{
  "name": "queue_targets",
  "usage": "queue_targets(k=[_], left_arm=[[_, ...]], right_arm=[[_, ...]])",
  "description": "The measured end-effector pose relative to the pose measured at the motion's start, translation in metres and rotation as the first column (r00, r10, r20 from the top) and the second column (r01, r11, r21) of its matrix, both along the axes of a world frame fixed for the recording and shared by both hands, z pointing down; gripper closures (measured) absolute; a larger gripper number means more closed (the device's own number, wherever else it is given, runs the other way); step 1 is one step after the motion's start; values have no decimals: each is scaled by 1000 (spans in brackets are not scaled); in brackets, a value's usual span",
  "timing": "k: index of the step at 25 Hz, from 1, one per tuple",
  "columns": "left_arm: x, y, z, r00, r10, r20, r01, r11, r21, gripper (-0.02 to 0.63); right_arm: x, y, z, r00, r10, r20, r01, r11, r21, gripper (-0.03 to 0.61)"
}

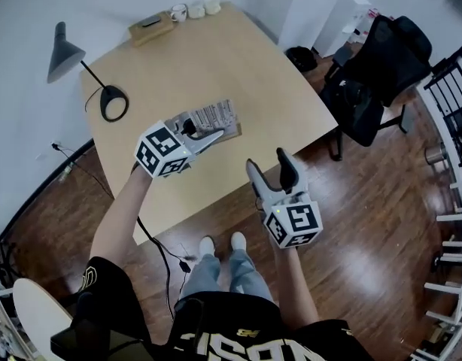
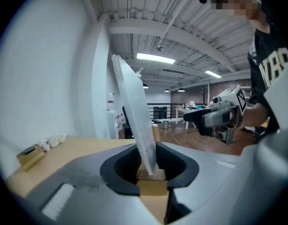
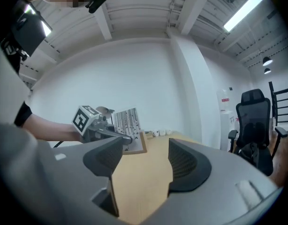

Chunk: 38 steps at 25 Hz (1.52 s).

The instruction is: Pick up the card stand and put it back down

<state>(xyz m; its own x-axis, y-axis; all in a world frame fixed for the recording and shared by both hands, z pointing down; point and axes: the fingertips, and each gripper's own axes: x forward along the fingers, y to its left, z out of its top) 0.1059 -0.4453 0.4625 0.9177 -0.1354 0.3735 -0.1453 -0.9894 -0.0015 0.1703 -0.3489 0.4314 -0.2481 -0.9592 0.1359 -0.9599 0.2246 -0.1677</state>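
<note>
The card stand (image 1: 214, 118) is a clear upright panel with a printed card on a wooden base, at the middle of the light wooden table (image 1: 238, 59). My left gripper (image 1: 210, 135) is shut on it. In the left gripper view the panel (image 2: 134, 121) rises from the base (image 2: 152, 187), which is pinched between the closed jaws (image 2: 151, 172). I cannot tell whether the base touches the table. My right gripper (image 1: 270, 168) stands open and empty off the table's front edge. The right gripper view shows its open jaws (image 3: 144, 165), with the stand (image 3: 127, 124) and the left gripper (image 3: 94, 124) beyond.
A black desk lamp (image 1: 103, 100) stands at the table's left. A small wooden box (image 1: 150, 27) and white cups (image 1: 193, 10) sit at the far edge. A black office chair (image 1: 381, 74) stands on the wood floor to the right.
</note>
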Motion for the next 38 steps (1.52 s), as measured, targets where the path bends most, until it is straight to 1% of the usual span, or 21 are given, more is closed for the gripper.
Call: queue_targets(k=[2, 4, 6, 8, 11, 14, 17, 20, 23, 25, 27, 29, 31, 32, 34, 38], left_arm=[[-18, -7, -38, 994, -97, -53, 98, 995, 19, 507], [-37, -8, -72, 979, -172, -107, 178, 983, 50, 506], [-56, -6, -100, 960, -241, -140, 256, 961, 99, 506], [-73, -4, -124, 937, -306, -169, 332, 930, 158, 506], [-97, 7, -150, 891, -397, -221, 442, 870, 218, 507], [-121, 25, -161, 834, -487, -260, 544, 804, 239, 508], [-142, 35, -168, 756, -574, -316, 647, 730, 220, 509], [-161, 43, -173, 683, -636, -359, 723, 660, 205, 512], [-177, 52, -172, 625, -689, -366, 777, 592, 213, 514], [-185, 58, -167, 594, -719, -360, 803, 556, 214, 514], [-192, 63, -160, 565, -745, -355, 825, 526, 209, 514], [-196, 68, -154, 541, -762, -356, 841, 504, 199, 514], [-197, 70, -149, 524, -774, -356, 851, 492, 182, 514], [-197, 69, -147, 519, -777, -356, 854, 490, 177, 515], [-197, 68, -143, 520, -776, -356, 853, 491, 175, 515], [-198, 69, -141, 517, -774, -366, 855, 491, 168, 517]], right_arm=[[-5, -3, -23, 1000, -4, -11, 5, 999, 39, 272], [-10, -5, -41, 1000, -10, -22, 12, 997, 71, 272], [-14, -6, -56, 999, -17, -33, 20, 995, 101, 272], [-16, -10, -71, 999, -24, -43, 29, 991, 134, 272], [-20, -16, -89, 998, -32, -48, 39, 985, 169, 272], [-25, -10, -96, 999, -21, -35, 27, 984, 174, 276], [-33, -10, -102, 999, -24, -32, 29, 982, 185, 281], [-44, -14, -109, 999, -39, -34, 45, 979, 197, 282], [-58, -17, -113, 997, -72, -40, 79, 975, 206, 282], [-65, -18, -114, 995, -85, -45, 92, 974, 209, 283], [-70, -17, -113, 996, -79, -45, 87, 974, 210, 284], [-70, -17, -112, 998, -55, -37, 62, 976, 209, 288], [-68, -17, -112, 999, -25, -32, 32, 978, 209, 291], [-67, -19, -111, 999, -13, -32, 20, 978, 208, 293], [-68, -22, -111, 999, 2, -37, 6, 979, 204, 293], [-69, -22, -108, 999, 4, -43, 4, 981, 194, 294]])
